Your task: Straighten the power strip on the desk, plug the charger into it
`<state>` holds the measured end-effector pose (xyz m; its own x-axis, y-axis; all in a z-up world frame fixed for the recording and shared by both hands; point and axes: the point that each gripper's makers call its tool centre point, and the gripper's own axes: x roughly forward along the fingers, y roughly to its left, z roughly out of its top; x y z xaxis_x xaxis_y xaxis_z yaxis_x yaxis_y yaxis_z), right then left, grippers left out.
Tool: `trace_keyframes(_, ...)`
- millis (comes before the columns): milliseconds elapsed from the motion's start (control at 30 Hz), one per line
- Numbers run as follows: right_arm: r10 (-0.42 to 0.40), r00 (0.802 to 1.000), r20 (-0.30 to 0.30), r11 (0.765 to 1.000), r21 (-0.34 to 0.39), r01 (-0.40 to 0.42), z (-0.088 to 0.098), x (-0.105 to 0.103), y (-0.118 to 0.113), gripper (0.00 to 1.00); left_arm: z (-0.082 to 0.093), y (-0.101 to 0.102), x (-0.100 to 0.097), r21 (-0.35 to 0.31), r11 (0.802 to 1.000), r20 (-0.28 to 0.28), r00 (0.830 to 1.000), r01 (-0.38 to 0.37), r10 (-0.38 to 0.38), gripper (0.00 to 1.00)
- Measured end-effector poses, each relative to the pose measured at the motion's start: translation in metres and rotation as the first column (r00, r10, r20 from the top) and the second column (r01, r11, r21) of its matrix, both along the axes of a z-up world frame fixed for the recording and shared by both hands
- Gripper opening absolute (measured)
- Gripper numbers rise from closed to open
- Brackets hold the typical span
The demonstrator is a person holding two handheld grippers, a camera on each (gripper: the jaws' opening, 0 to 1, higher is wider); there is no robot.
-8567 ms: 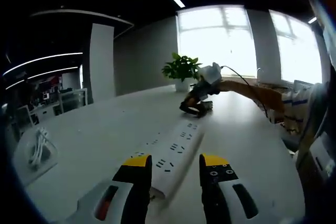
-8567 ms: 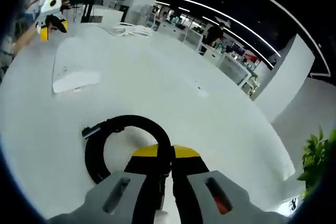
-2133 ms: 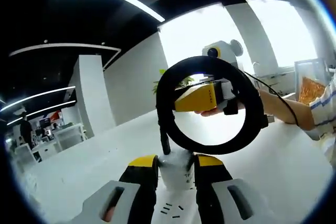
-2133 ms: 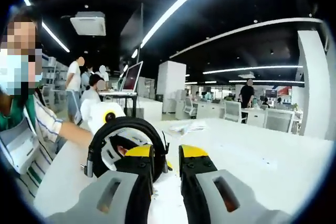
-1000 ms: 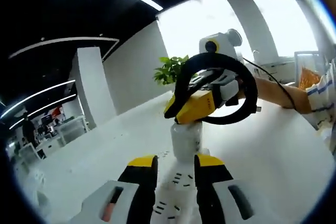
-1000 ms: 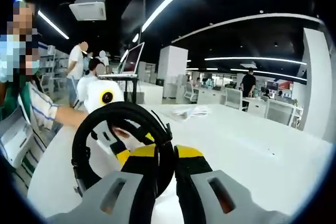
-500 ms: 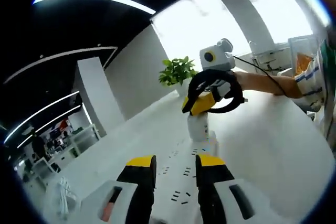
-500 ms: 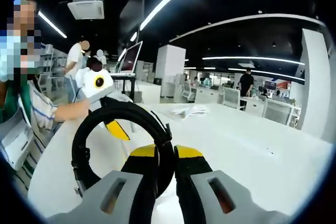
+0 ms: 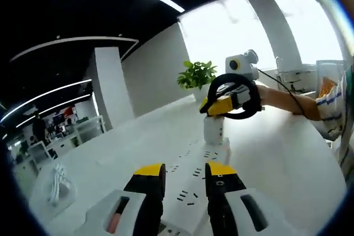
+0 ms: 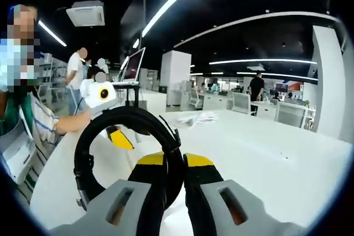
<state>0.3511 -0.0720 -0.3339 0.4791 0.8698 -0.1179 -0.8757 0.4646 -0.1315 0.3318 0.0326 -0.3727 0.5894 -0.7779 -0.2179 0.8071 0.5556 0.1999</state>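
The white power strip (image 9: 191,183) runs lengthwise away from me on the white desk (image 9: 276,158), passing under my left gripper (image 9: 185,171), whose jaws stand apart and open over it. A white charger (image 9: 213,130) stands upright on the strip's far end. Just above it hovers my right gripper (image 9: 220,106), holding the charger's black coiled cable (image 9: 255,96). In the right gripper view, the right gripper (image 10: 175,161) is shut on that coil (image 10: 127,113), and the charger is hidden below its jaws. The left gripper (image 10: 119,136) faces me beyond the coil.
A potted plant (image 9: 194,74) stands at the desk's far end. A bundle of white cable (image 9: 55,183) lies at the left. A person's forearm (image 9: 287,100) reaches in from the right. Papers (image 10: 199,118) lie farther along the desk; people (image 10: 74,75) and a monitor (image 10: 131,66) stand behind.
My left gripper has drawn back along the strip, so the charger now stands farther from its jaws. The right gripper stays shut on the coil above the charger.
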Motion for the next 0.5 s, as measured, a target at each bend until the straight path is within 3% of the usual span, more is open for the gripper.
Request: trace_keyframes(500, -0.009, 1.0, 0.007, 1.0, 0.002, 0.009, -0.001, -0.003, 0.005, 0.1, -0.005, -0.013, -0.011, 0.036, 0.998, 0.006, 0.999, 0.049, -0.049, 0.29)
